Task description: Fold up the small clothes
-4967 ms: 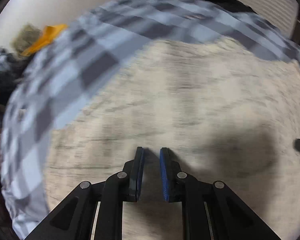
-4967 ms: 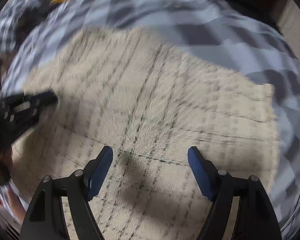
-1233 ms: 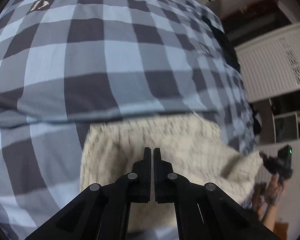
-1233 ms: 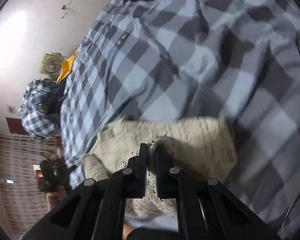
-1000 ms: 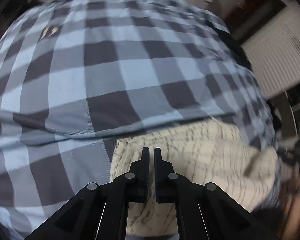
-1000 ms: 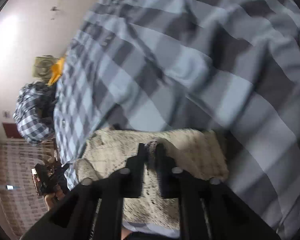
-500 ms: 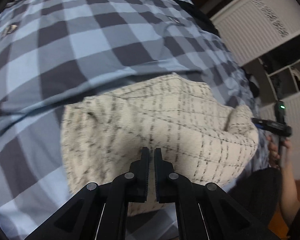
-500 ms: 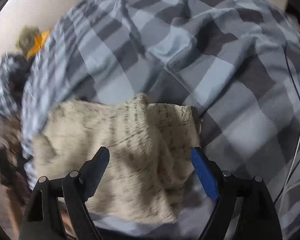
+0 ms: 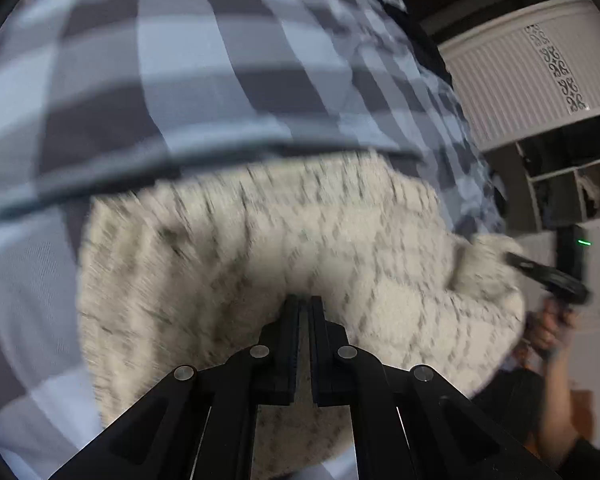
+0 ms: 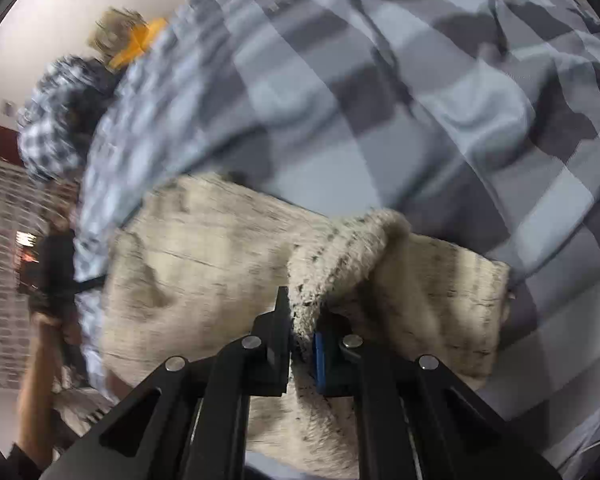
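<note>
Item: cream knitted garment [image 10: 204,280], laid on a blue-grey checked bedcover [image 10: 380,80], partly folded. Right gripper [image 10: 302,344]: jaws just closed, a raised ridge of knit pinched between them. Left gripper [image 9: 304,320]: jaws drawn together over the garment; whether cloth is caught cannot be told. Step judged: re-gripping for a further fold. Next move requires the pinched edge to be lifted and carried across, evenly.

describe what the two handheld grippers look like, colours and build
Both are matte black. The left gripper has angular linkage arms with round silver pivot pins. The right gripper is built the same, with a blue pad lining one jaw; from the left view a green light glows on its body.
</note>
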